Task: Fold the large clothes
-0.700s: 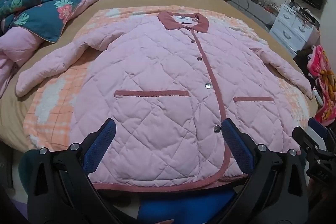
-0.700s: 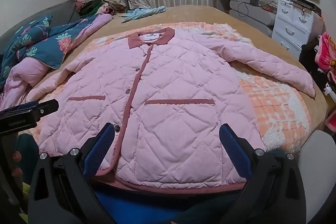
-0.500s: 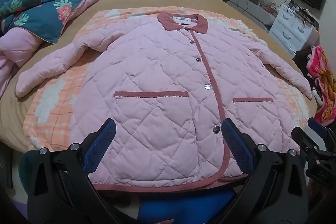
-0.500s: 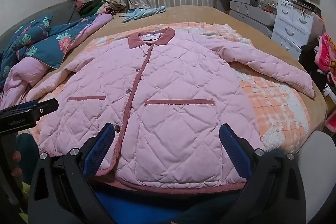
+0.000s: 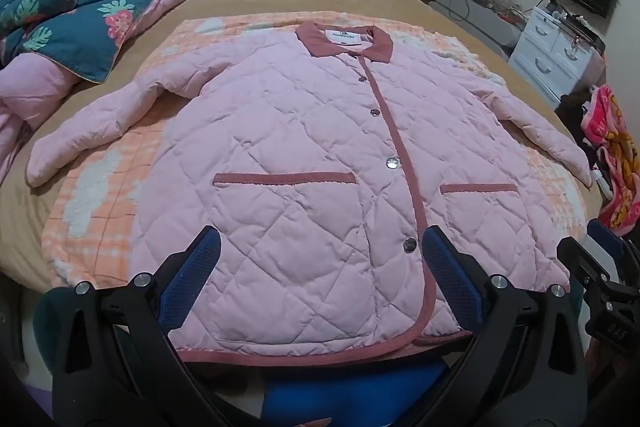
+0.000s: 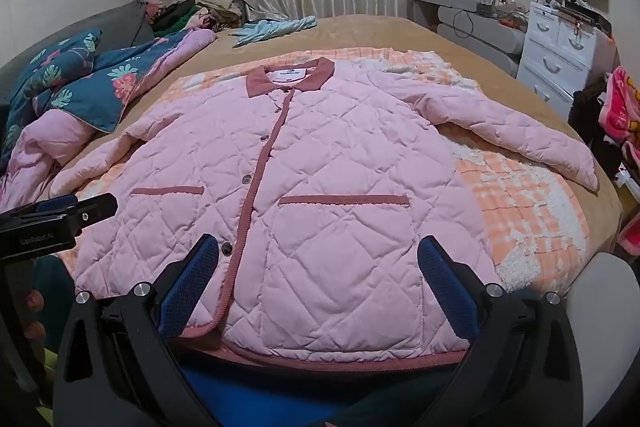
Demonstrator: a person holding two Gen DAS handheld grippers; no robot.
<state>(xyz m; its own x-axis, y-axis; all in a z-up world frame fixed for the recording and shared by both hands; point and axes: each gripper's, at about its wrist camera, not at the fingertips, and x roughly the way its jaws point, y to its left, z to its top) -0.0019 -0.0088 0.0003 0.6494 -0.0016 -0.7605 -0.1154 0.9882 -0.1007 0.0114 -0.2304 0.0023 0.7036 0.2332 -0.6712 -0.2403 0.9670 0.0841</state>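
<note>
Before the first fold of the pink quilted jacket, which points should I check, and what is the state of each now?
1. Pink quilted jacket lies flat, front up, on the orange checked blanket: ok.
2. Front buttoned: ok for the snaps that show.
3. Both sleeves spread out to the sides: ok.
4. Left gripper open and empty, above the hem: ok.
5. Right gripper open and empty: ok.
6. Hem fully on the bed: cannot tell; the grippers hide its edge.

A pink quilted jacket (image 6: 320,195) lies flat, buttoned, sleeves spread, on an orange checked blanket (image 6: 528,219) over the bed (image 6: 384,31). The right tool (image 6: 318,279) hovers wide open above its hem; the left tool (image 6: 60,211) shows at the left edge.
</note>
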